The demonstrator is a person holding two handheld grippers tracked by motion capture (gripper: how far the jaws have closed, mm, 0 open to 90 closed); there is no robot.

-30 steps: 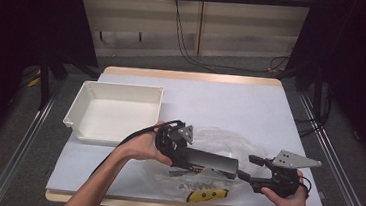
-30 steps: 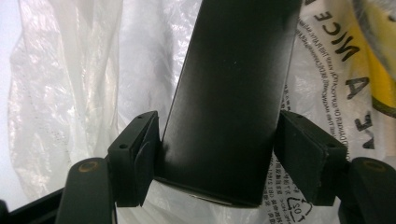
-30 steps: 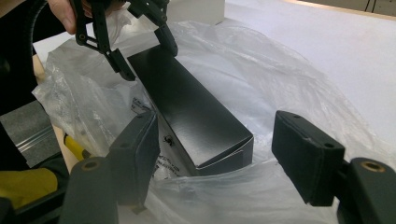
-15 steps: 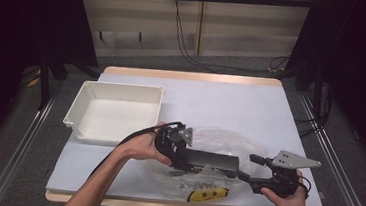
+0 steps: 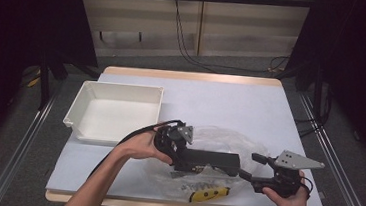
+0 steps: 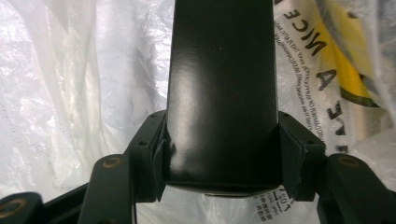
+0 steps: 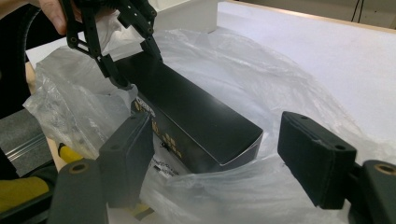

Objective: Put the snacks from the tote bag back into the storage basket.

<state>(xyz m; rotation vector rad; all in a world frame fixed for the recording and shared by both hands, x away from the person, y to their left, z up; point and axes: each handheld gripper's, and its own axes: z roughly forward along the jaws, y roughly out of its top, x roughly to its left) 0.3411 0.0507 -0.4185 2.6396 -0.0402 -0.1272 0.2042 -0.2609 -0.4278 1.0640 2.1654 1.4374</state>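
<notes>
A long black box (image 5: 211,161) lies level over a crumpled clear plastic bag (image 5: 228,139) near the table's front edge. My left gripper (image 5: 186,159) grips the box's left end. Its jaws have just been closing, and in the left gripper view both pads (image 6: 154,154) press the sides of the box (image 6: 223,93). My right gripper (image 5: 251,167) stands open at the box's right end, its jaws having just been opening. In the right gripper view the box (image 7: 196,116) and bag (image 7: 280,84) lie ahead of the wide jaws, and no pad touches them.
A yellow and black item (image 5: 208,194) lies in the bag by the front edge. An empty white tray (image 5: 117,89) stands at the left of the white table (image 5: 231,102). Dark curtains and metal rails flank the table.
</notes>
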